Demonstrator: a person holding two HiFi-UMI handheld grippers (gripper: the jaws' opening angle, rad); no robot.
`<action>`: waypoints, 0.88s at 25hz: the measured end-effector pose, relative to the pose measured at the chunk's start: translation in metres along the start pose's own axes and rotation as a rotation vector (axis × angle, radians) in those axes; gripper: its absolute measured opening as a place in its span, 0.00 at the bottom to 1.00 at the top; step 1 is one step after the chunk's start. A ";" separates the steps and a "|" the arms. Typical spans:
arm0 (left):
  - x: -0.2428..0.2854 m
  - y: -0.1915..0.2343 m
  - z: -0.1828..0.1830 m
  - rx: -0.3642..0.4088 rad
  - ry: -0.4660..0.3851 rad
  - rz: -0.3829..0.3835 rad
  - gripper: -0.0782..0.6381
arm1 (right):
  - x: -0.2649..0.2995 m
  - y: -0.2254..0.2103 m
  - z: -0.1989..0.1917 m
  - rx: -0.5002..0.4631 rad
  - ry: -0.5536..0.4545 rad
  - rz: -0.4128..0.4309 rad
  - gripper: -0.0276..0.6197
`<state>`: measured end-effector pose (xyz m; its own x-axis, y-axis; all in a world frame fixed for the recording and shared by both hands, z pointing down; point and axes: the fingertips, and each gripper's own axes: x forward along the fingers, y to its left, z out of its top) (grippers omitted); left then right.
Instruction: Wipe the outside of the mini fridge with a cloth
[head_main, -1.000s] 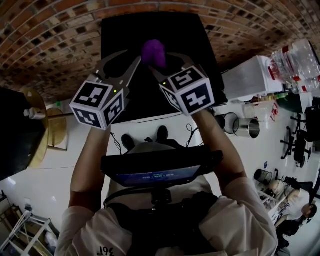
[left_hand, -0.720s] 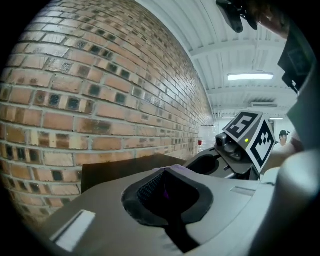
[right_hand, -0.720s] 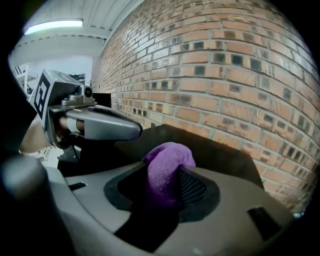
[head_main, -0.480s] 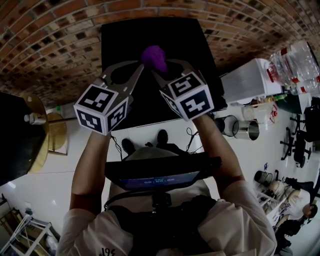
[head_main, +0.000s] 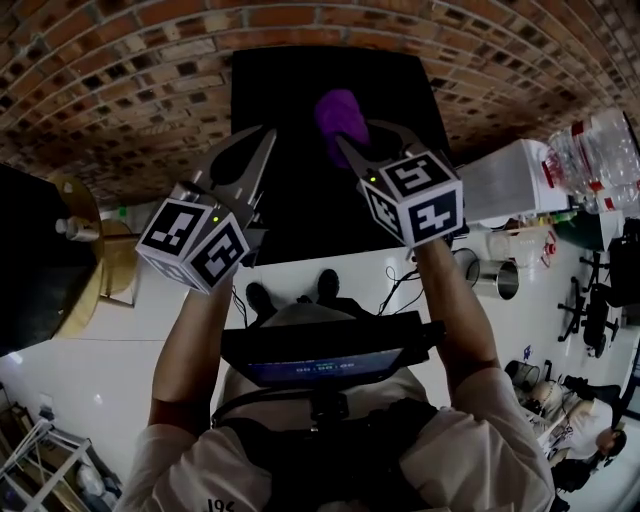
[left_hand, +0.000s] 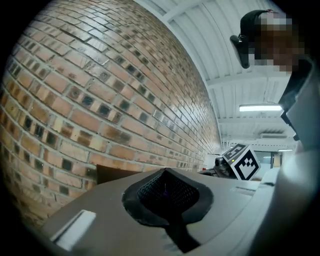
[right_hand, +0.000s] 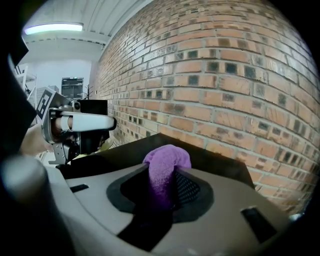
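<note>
In the head view the left gripper (head_main: 256, 148) sits at about 10 o'clock from the middle of the picture. Its jaws are clenched together with nothing between them, as its own view confirms, and it hangs beside the fridge's left edge, apart from the cloth. At 12 o'clock the black mini fridge (head_main: 285, 90) stands against the brick wall (head_main: 120, 90), its top facing the camera. The purple cloth (head_main: 339, 112) is over that top, bunched into a rounded wad. At about 1 o'clock the right gripper (head_main: 362, 138) is grasping the cloth. Its jaws have just been closing, and its own view shows the wad pinched between the pads and bulging out past the tips toward the fridge.

As a judgement, the wiping seems to be at its very start. The cloth is secured and brought to the fridge, but no view settles whether it presses on the top surface. The dark finish shows no streak or wiped patch to mark ground covered. The top, the door and the sides all appear still to be done. The right gripper looks set to do the wiping.

Counted: one mini fridge, one cloth, two grippers, each with one marker cube.
</note>
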<state>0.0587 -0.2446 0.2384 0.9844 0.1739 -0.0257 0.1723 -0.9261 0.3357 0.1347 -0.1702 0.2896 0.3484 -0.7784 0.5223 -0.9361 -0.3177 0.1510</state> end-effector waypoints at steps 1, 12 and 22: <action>-0.002 0.002 0.000 -0.005 0.002 0.001 0.12 | 0.002 0.000 0.003 0.004 -0.002 0.005 0.25; -0.023 0.023 0.014 -0.033 -0.025 0.027 0.12 | 0.058 0.002 0.069 -0.001 -0.041 0.083 0.25; -0.038 0.038 0.017 -0.053 -0.028 0.037 0.12 | 0.139 0.003 0.094 0.021 0.027 0.070 0.25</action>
<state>0.0288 -0.2925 0.2363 0.9907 0.1301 -0.0386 0.1349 -0.9124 0.3866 0.1846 -0.3304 0.2834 0.2808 -0.7844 0.5530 -0.9567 -0.2750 0.0957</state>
